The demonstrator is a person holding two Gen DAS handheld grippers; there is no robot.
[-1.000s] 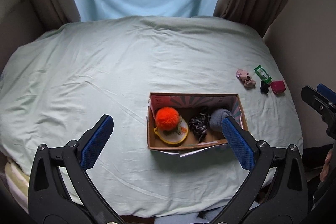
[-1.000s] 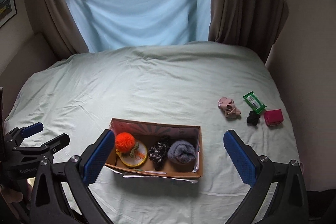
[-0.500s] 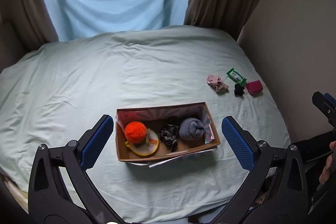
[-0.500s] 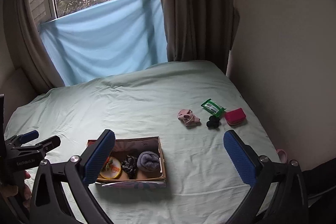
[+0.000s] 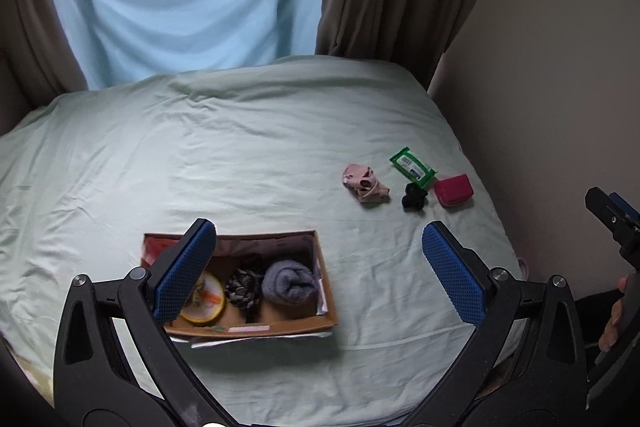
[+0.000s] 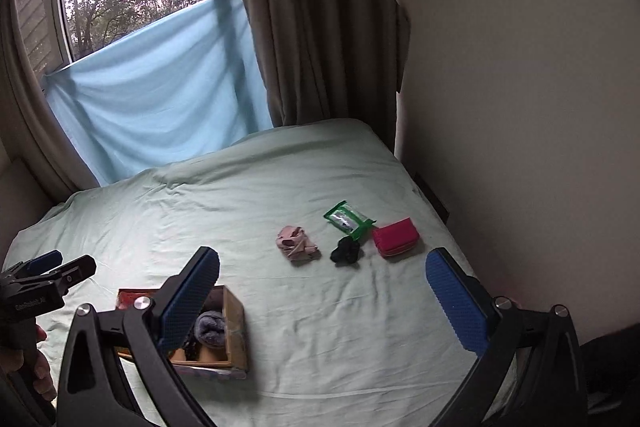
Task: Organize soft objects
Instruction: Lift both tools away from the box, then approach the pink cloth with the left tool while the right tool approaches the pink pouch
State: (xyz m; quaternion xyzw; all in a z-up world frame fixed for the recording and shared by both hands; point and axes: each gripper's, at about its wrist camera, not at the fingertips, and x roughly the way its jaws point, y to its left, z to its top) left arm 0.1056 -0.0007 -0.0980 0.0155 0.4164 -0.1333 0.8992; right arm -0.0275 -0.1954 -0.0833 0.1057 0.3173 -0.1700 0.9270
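Observation:
A cardboard box (image 5: 326,301) (image 6: 236,327) lies on the pale green bed, holding a rolled grey sock (image 5: 288,281) (image 6: 210,329), a patterned dark scrunchie (image 5: 244,287) and a yellow-rimmed round item (image 5: 204,301). To the right on the sheet lie a pink cloth (image 5: 364,183) (image 6: 296,245), a black soft item (image 5: 414,195) (image 6: 346,251), a green wipes pack (image 5: 412,169) (image 6: 348,221) and a red pouch (image 5: 454,190) (image 6: 396,237). My left gripper (image 5: 320,273) is open and empty above the box's right side. My right gripper (image 6: 322,307) is open and empty, short of the loose items.
A wall (image 6: 520,87) runs along the bed's right edge. Brown curtains (image 6: 316,19) and a blue cloth (image 6: 160,83) hang at the window behind the bed. The bed sheet (image 5: 220,155) stretches wide to the left and back.
Both grippers have swung to the right and lifted. The box has slid to the lower left of both views and the loose items have come nearer the centre. Both stay open.

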